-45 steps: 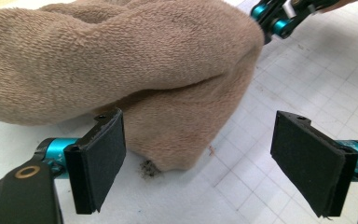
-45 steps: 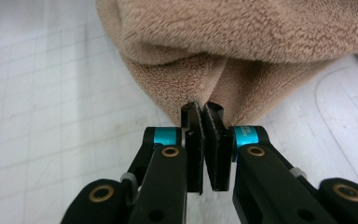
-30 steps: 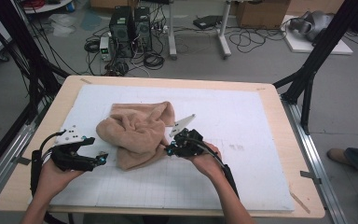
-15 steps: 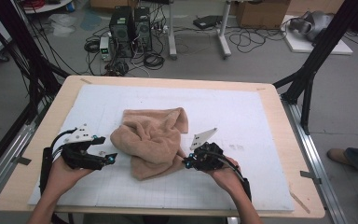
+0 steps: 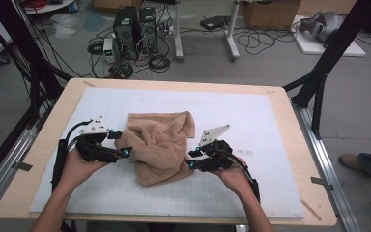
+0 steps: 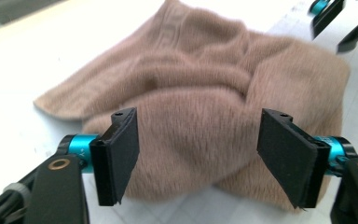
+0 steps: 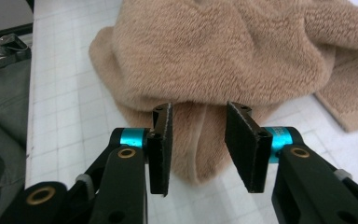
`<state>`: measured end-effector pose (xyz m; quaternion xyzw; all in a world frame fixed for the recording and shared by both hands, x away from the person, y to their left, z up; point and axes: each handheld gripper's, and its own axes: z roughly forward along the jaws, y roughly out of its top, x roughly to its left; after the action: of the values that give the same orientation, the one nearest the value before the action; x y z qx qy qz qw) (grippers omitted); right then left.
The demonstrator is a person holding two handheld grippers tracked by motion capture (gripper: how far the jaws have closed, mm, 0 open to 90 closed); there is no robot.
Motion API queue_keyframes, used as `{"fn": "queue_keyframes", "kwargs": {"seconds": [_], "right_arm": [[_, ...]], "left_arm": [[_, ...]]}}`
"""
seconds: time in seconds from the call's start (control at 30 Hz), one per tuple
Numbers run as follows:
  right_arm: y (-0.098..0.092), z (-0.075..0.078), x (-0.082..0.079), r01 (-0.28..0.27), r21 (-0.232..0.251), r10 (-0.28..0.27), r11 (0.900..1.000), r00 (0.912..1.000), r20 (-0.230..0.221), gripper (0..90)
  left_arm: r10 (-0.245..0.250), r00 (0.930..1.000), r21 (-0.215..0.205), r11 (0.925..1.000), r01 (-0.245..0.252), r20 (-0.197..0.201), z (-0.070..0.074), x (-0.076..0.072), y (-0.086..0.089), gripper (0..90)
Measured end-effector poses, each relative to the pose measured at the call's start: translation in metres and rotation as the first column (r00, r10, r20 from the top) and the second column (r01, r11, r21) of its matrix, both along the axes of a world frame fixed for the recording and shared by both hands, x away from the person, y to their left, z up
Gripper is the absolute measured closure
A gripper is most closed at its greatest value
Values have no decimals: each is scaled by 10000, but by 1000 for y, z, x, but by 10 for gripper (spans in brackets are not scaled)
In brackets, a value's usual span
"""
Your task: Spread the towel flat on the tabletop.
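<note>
A crumpled tan towel (image 5: 159, 145) lies in the middle of the white grid mat (image 5: 251, 121). My left gripper (image 5: 121, 143) sits at the towel's left edge. Its jaws have just been closing but stand wide apart. The towel (image 6: 205, 107) bulges between and beyond the pads (image 6: 121, 154), which do not press on it. My right gripper (image 5: 191, 159) is at the towel's right near side. Its jaws have just been opening, and a fold of towel (image 7: 200, 140) lies low in the gap in front of the right gripper (image 7: 198, 147), untouched by the pads.
The mat covers most of a wooden table (image 5: 290, 104) with metal rails along both sides. Black frame posts (image 5: 319, 82) stand at the far corners. Computers and cables (image 5: 135, 29) are on the floor beyond. A person's shoe (image 5: 352, 162) is to the right.
The right gripper dragged the towel's fold rightward and toward me, then opened and let it go. The left gripper moved right up to the towel's left edge, narrowing slightly.
</note>
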<state>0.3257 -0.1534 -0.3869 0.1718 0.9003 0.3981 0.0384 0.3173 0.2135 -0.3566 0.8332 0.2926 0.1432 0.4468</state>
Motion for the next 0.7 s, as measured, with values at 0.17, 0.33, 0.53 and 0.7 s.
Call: {"fn": "queue_keyframes", "kwargs": {"seconds": [0.17,0.33,0.53,0.7], "right_arm": [[3,-8,4,150,-81,-152,9999,9993,-340,540],[5,-27,-3,-143,-286,122,9995,9974,-711,574],[13,-40,-2,-360,-983,285,9945,9966,-767,748],[9,-41,-3,-567,-1027,471,9931,9945,-933,861]], "left_arm": [[-556,9978,365,9977,569,-375,-5,9,-12,373],[-911,9897,1142,9880,1037,-1104,-24,19,-24,511],[-1151,9816,1556,9780,1388,-1526,-38,19,-26,781],[-1081,9862,1357,9828,1251,-1257,-37,13,-17,829]]}}
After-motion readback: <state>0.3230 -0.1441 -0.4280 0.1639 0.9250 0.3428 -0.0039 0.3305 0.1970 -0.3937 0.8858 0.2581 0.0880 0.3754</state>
